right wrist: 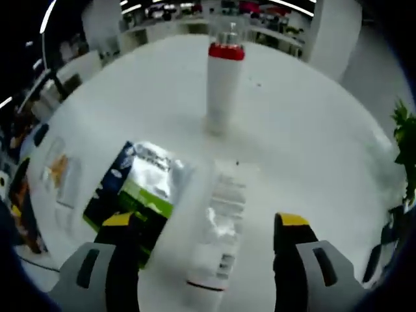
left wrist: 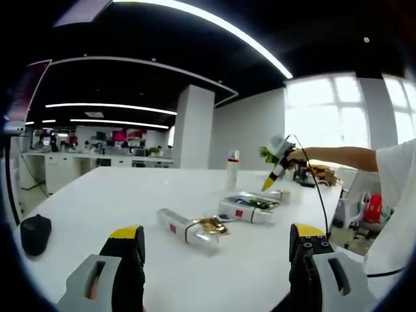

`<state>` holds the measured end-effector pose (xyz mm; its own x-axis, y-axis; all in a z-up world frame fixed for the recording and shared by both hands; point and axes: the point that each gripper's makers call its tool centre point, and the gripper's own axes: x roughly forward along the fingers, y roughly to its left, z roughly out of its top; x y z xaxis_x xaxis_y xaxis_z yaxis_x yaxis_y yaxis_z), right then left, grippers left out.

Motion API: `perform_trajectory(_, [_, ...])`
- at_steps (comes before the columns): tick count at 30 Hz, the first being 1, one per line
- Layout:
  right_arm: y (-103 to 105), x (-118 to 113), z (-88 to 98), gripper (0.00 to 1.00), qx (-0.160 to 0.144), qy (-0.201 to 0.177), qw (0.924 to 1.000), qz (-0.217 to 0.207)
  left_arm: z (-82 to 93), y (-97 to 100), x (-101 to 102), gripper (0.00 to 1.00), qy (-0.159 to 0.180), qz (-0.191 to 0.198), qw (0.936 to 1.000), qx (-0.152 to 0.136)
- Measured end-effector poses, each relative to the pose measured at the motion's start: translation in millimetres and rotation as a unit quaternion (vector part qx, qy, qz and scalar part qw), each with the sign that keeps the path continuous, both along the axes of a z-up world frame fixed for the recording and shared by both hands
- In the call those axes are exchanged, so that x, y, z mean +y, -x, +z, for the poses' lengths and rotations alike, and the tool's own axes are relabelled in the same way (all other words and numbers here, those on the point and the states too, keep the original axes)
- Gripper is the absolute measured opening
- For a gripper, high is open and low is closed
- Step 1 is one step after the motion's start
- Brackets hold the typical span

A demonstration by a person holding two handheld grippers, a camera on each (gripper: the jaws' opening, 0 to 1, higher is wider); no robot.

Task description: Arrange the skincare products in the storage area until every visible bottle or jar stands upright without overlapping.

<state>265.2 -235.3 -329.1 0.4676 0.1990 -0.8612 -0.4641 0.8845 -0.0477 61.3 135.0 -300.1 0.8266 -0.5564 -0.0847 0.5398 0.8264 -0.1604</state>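
Both grippers stand wide open, holding nothing. The right gripper [right wrist: 205, 231] hovers over a lying white bottle [right wrist: 218, 234], with a foil sachet [right wrist: 146, 185] just beside it at nine o'clock and an upright red-collared bottle [right wrist: 224, 84] at twelve. The left gripper [left wrist: 218, 244] faces the table [left wrist: 97, 195]. A careless closure could catch the sachet, or the bottle might roll.

You're in an open-plan office: dark ceiling with long curved light strips [left wrist: 214, 23], white square column [left wrist: 193, 127], bright windows [left wrist: 325, 110] on the right. Big white table [left wrist: 91, 195] up front, desks [left wrist: 97, 159] along the far wall.
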Motion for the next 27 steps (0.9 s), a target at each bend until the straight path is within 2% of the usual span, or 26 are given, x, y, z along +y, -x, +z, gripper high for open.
perform_trajectory(1, [4.1, -1.3, -4.2, 0.83, 0.011, -0.004, 0.9995, -0.03, 0.3, 0.0, 0.4, 0.95, 0.0, 0.001, 1.0, 0.0])
perform_trajectory(5, [1.7, -12.0, -10.4, 0.73, 0.029, 0.004, 0.9982, -0.053, -0.1, 0.0, -0.1, 0.95, -0.002, 0.0, 1.0, 0.0])
perform_trajectory(6, [3.8, -13.4, -15.9, 0.71, 0.046, 0.0, 0.9969, -0.063, 0.0, 0.2, -0.7, 0.95, -0.003, -0.001, 1.0, -0.001])
perform_trajectory(8, [5.7, -14.3, -21.8, 0.67, 0.06, -0.002, 0.9957, -0.071, 0.4, 0.2, -0.9, 0.95, -0.002, -0.001, 1.0, -0.001])
perform_trajectory(12, [-2.4, -22.0, -28.1, 0.56, 0.074, 0.015, 0.9945, -0.073, 0.0, -0.1, -0.4, 0.95, -0.003, 0.001, 1.0, -0.001])
perform_trajectory(17, [-15.6, -26.1, -28.9, 0.5, 0.08, 0.023, 0.9934, -0.079, -0.2, -0.2, -0.6, 0.95, -0.004, 0.001, 1.0, 0.0])
perform_trajectory(22, [-16.5, -26.2, -29.0, 0.5, 0.095, 0.035, 0.9918, -0.078, -1.9, -0.7, -2.4, 0.95, -0.005, -0.001, 1.0, 0.002])
perform_trajectory(27, [-16.4, -25.0, -28.7, 0.47, 0.094, 0.036, 0.9931, -0.062, -1.3, 0.1, -3.6, 0.95, -0.005, -0.003, 1.0, 0.001])
